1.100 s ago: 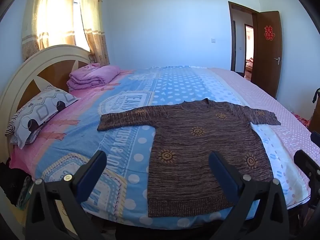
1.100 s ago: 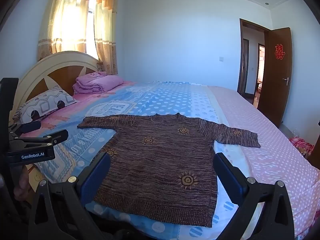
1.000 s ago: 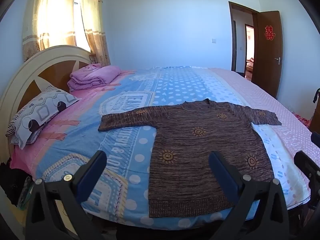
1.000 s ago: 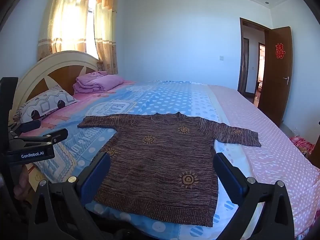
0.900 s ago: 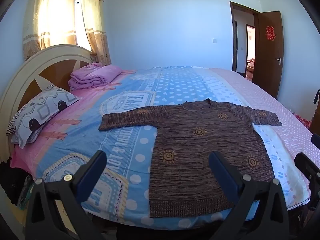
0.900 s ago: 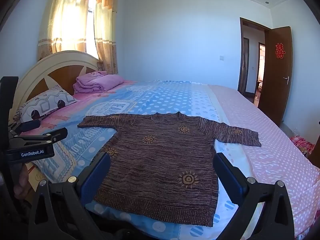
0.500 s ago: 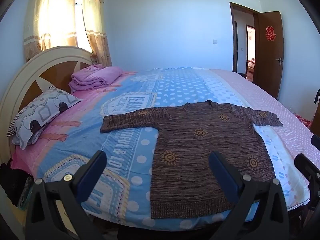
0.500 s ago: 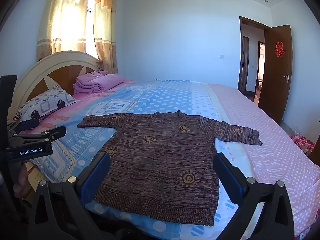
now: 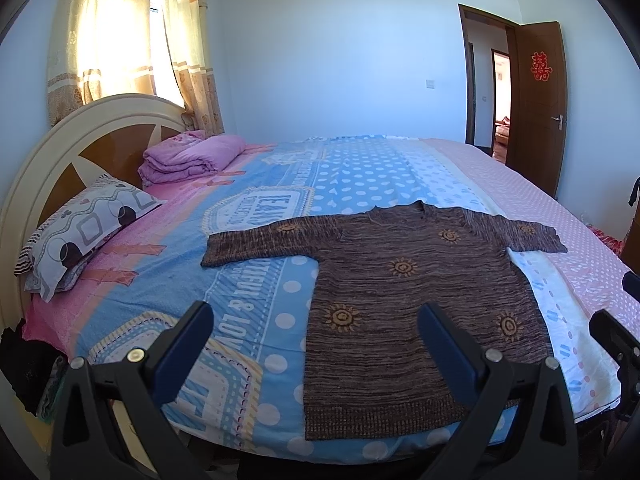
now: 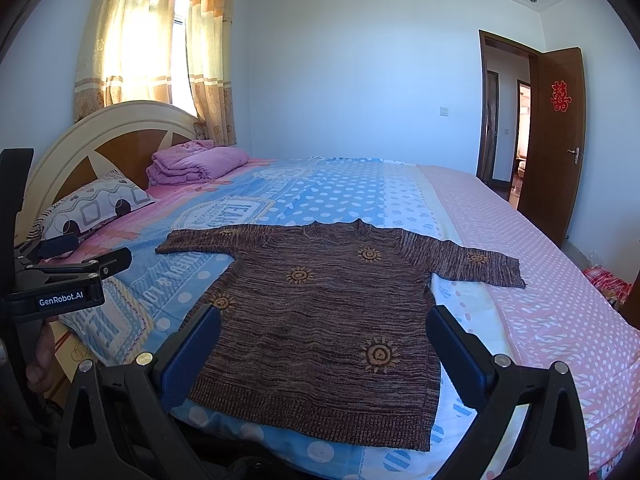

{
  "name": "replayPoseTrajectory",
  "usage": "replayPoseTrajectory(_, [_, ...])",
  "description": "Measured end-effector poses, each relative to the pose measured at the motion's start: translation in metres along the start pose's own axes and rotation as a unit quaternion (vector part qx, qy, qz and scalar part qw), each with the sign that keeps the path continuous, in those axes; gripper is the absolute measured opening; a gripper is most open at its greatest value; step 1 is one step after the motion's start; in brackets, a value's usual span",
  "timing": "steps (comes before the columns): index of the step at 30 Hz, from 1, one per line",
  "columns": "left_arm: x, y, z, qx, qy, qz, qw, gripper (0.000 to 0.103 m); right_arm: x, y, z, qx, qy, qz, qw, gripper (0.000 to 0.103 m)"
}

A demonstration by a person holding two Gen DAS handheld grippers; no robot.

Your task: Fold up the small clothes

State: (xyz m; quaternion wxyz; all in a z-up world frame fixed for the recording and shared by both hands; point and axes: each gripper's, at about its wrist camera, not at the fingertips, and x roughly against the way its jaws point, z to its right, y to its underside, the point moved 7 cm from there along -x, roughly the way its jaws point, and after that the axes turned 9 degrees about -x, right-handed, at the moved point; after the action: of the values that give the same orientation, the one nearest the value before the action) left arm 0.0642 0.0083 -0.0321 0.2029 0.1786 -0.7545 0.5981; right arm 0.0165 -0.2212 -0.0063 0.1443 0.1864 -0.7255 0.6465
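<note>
A brown knit sweater [image 9: 408, 300] with orange sun motifs lies flat on the bed, both sleeves spread out, hem toward me. It also shows in the right wrist view [image 10: 332, 312]. My left gripper [image 9: 316, 340] is open and empty, held off the near edge of the bed in front of the hem's left part. My right gripper [image 10: 324, 344] is open and empty, held in front of the hem, jaws wide on either side of the body. The left gripper's body [image 10: 60, 280] shows at the left of the right wrist view.
The bed [image 9: 248, 264] has a blue and pink patterned cover. A patterned pillow [image 9: 84, 228] and a folded pink quilt [image 9: 188, 156] lie by the headboard [image 9: 80, 136] at left. An open brown door [image 9: 536, 100] is at the back right.
Both grippers have drifted very slightly; the sweater sits a little further right in the left wrist view. Nothing was taken hold of.
</note>
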Motion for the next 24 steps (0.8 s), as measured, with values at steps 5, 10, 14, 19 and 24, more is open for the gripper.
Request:
replayPoseTrajectory(5, [-0.0003, 0.0004, -0.0001, -0.002, -0.001, 0.003, 1.0, 0.103, -0.0008, 0.0006, 0.0001, 0.0, -0.001, -0.002, 1.0, 0.102])
replayPoseTrajectory(10, [-0.0001, 0.0009, 0.0007, -0.004, -0.002, 0.004, 1.0, 0.103, -0.0003, 0.0006, -0.0002, 0.0, -0.001, -0.002, 1.0, 0.102])
replayPoseTrajectory(14, [-0.0007, 0.0008, 0.0007, -0.004, -0.003, 0.003, 1.0, 0.103, -0.0004, 0.0008, -0.0001, 0.0, -0.001, -0.002, 1.0, 0.102])
replayPoseTrajectory(19, [-0.0008, 0.0006, 0.0001, -0.005, -0.003, 0.003, 1.0, 0.103, 0.0001, 0.0007, -0.0005, 0.0, -0.001, -0.002, 1.0, 0.102])
replayPoseTrajectory(24, [-0.0008, 0.001, -0.0006, -0.005, -0.003, 0.002, 1.0, 0.103, 0.0, 0.0008, -0.0007, 0.0, -0.002, -0.002, 1.0, 0.102])
